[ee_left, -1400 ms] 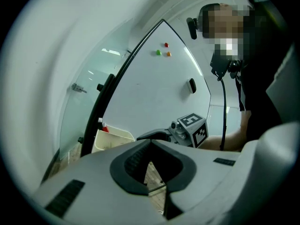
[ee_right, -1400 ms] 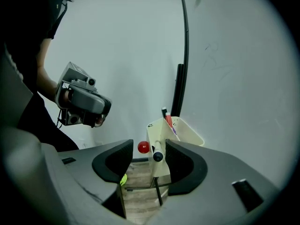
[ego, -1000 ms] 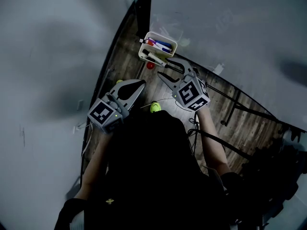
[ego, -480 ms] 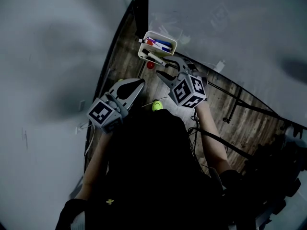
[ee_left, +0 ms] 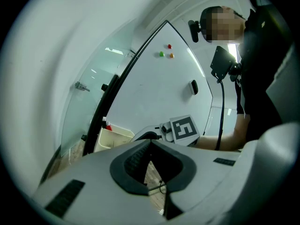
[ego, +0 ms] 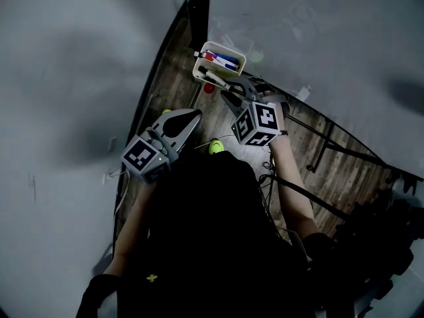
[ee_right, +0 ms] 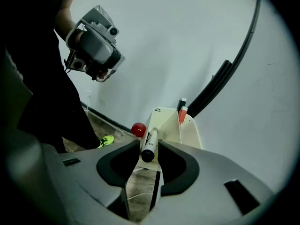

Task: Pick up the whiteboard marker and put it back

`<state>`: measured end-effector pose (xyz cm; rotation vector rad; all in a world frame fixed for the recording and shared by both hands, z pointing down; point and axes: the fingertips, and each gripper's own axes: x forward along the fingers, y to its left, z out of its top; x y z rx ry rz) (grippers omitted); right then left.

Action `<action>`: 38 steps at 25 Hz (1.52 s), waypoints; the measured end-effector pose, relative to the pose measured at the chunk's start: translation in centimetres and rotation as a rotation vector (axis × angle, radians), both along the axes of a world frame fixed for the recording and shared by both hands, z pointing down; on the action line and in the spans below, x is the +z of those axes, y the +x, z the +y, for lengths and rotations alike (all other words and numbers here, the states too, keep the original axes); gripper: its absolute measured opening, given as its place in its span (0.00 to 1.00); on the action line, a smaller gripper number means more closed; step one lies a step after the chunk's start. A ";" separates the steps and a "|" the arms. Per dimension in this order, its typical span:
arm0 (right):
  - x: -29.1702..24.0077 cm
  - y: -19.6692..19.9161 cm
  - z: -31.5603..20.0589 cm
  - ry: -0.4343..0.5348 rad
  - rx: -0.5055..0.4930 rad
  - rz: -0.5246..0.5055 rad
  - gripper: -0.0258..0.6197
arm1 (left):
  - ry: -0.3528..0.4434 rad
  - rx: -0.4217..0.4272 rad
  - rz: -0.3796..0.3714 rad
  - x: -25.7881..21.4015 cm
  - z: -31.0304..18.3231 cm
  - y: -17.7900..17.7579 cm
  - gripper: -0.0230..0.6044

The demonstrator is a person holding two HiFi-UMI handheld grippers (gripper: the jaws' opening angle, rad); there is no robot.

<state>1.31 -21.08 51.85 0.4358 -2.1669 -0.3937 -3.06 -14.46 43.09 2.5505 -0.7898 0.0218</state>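
The whiteboard marker (ee_right: 149, 146) is white with a black end, and the box (ee_right: 169, 125) is cream. The ball (ee_right: 138, 130) is red, the floor (ego: 173, 71) brown wood-grain

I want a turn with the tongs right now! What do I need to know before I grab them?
Left gripper: tongs shut, nothing in them, held away from the box.
Right gripper: tongs have just been closing and now pinch the whiteboard marker near its black cap.
Things: the marker's far end reaches to the cream box, which holds other markers.
Done: marker grabbed. I can't tell if it is lifted clear yet.
Left: lift it, then put it back in the box.
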 end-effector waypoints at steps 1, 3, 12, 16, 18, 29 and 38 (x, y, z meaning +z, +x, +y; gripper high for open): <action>0.0 0.0 0.0 0.001 -0.007 0.007 0.24 | 0.001 0.001 0.002 -0.1 0.1 0.0 0.08; 0.1 0.0 0.1 -0.002 -0.014 0.013 0.21 | 0.002 0.002 0.007 -0.2 0.1 0.1 0.08; -0.7 0.4 0.3 -0.020 0.011 -0.024 0.19 | 0.015 -0.003 0.013 -0.6 0.3 -0.2 0.08; -1.0 0.6 0.4 -0.010 0.025 -0.032 0.18 | 0.021 -0.006 0.015 -0.8 0.6 -0.3 0.08; -1.2 0.8 0.5 -0.005 0.030 -0.041 0.18 | 0.021 -0.006 0.018 -0.8 0.8 -0.3 0.08; -2.7 1.1 1.3 0.029 0.051 -0.101 0.17 | 0.040 -0.004 0.025 -1.1 1.4 -0.1 0.08; -4.3 0.9 1.6 0.032 0.076 -0.172 0.17 | 0.058 -0.002 0.017 -1.4 1.6 0.2 0.08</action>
